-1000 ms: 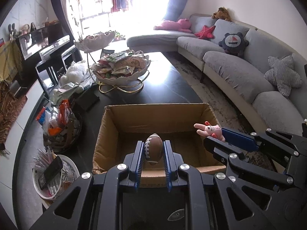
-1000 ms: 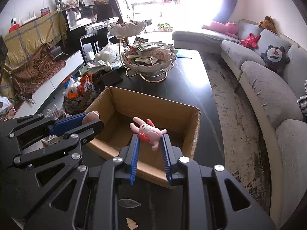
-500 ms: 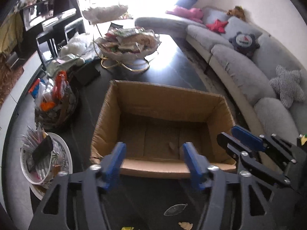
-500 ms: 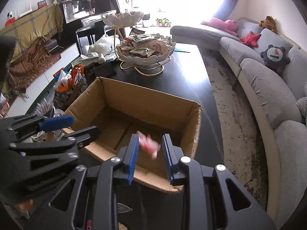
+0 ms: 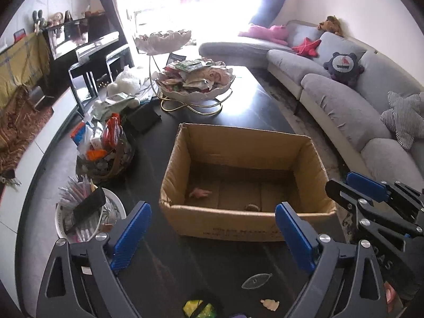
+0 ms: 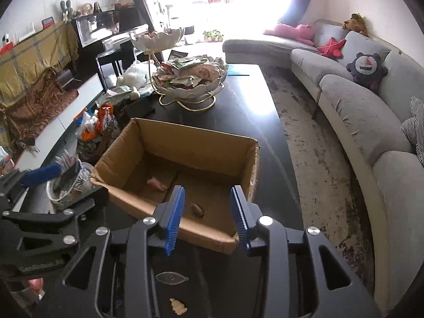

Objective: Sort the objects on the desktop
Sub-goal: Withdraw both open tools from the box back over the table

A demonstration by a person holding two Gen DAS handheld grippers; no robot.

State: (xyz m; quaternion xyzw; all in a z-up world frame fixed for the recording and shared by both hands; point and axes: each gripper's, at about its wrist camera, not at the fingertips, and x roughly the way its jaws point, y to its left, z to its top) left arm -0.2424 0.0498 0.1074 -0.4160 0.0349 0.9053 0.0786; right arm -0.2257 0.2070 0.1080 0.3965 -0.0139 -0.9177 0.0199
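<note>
Both tools hang above the near edge of the dark table (image 5: 254, 106), and both are spread wide with nothing between their blue pads. In the left wrist view the left tool (image 5: 212, 234) fills the bottom of the frame, its fingers gaping to either side of the cardboard box (image 5: 182, 164), which sits in the centre of the picture; the right tool (image 5: 371, 193) pokes in from the right edge, just beside the box's right wall. On the box floor lies a small pink plush toy (image 5: 200, 193) towards the lower left, and a little brown football (image 5: 251, 207) rests close against the near wall. The right wrist view shows the same from the other side: the right tool (image 6: 208, 213) at lower centre, fingers parted, with the football (image 6: 197, 209) showing in the gap between them and the pink toy (image 6: 157, 183) further left in the box. The left tool's blue pad (image 6: 41, 175) shows at the left edge. Beyond the box stands a tiered shell-shaped dish (image 5: 197, 83) heaped with packets; to its left is a basket of snacks (image 5: 104, 156) and a white cup of pens (image 5: 84, 212). A small cream figurine (image 6: 179, 306) lies on the table at the bottom.
</note>
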